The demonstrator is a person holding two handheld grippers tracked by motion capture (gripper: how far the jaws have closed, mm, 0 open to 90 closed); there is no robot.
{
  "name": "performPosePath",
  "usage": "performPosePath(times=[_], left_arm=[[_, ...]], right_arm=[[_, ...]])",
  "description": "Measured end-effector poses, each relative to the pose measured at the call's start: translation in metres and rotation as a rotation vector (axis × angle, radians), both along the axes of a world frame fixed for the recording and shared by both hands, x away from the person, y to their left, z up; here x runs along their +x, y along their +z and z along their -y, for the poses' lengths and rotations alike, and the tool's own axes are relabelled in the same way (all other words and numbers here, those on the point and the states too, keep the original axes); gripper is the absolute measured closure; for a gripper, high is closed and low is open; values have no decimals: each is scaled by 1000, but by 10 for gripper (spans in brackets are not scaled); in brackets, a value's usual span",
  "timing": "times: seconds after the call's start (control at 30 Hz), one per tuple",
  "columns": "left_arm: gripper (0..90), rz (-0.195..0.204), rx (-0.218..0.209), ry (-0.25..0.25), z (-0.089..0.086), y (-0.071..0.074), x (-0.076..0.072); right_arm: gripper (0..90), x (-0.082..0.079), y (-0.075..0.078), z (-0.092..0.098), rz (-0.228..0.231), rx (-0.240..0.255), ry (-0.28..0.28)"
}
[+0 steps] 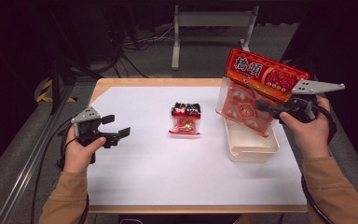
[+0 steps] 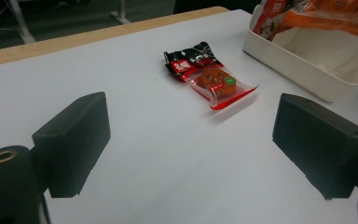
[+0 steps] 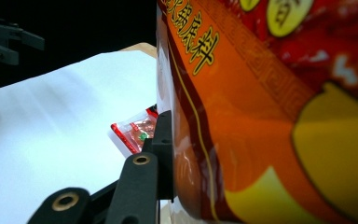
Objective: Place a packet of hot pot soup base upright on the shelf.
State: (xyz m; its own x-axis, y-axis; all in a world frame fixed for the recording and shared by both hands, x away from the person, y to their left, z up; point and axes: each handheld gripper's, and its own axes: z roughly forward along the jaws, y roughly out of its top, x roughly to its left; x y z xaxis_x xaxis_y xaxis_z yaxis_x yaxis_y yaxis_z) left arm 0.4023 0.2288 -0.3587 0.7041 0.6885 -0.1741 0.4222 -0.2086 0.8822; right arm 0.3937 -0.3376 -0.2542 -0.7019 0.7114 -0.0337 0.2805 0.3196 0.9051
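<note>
The right gripper (image 1: pixel 262 107) is clamped on the large red snack bag (image 1: pixel 256 91) and holds it tilted over the white tray (image 1: pixel 251 145) at the right side of the worktop (image 1: pixel 135 163) — the bag's lower edge dips into the tray. The left gripper (image 1: pixel 116 126) hovers at the near left with its jaws spread wide and nothing between them. The small red packet (image 1: pixel 185 119) lies flat mid-worktop — well apart from both grippers.

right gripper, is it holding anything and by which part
Yes: the right gripper clamps the large red-orange snack bag at its middle, tilted over the white rectangular tray.
</note>
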Motion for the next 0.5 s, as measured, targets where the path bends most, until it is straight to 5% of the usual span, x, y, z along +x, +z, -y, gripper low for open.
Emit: performPosePath(times=[0.23, 0.5], left_arm=[[96, -8, 1, -10, -2, -2, 0], [62, 49, 27, -88, -3, -5, -4]], right_arm=[[706, 4, -1, 9, -14, 4, -28], [706, 8, -4, 18, -28, 16, -50]])
